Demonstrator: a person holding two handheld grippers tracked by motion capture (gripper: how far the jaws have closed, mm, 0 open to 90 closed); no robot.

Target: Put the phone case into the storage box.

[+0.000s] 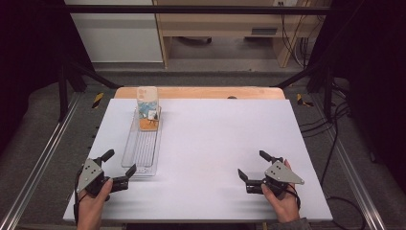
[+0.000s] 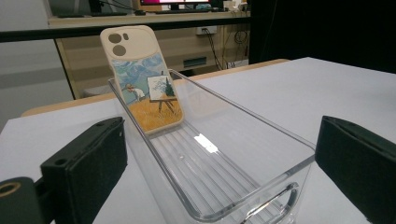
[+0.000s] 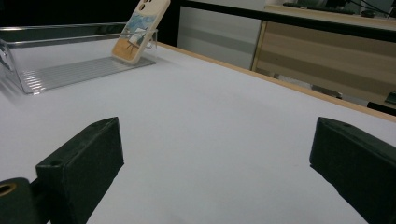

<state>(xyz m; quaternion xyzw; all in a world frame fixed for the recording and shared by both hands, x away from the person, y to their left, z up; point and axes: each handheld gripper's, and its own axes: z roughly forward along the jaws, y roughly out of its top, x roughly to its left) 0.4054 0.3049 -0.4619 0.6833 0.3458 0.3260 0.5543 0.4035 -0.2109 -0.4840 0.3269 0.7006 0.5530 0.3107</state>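
A white table (image 1: 215,153) takes up most of the high view, with a wooden edge at its far side and wooden furniture behind it at the top of the frame. Dark floor and metal rails lie at both sides.

On the left half of the table lies a long clear plastic tray (image 1: 142,148) (image 2: 243,186) (image 3: 56,70), its length running away from the person. A phone case (image 1: 147,109) (image 2: 142,79) (image 3: 140,30) with a painted picture stands tilted at the far end of this tray, leaning on the end wall.

The left gripper (image 1: 117,167) is at the lower left of the frame, its jaws spread wide, one tip just beside the near end of the tray. The right gripper (image 1: 251,165) is at the lower right, well apart from the tray, its jaws also spread wide over bare table.
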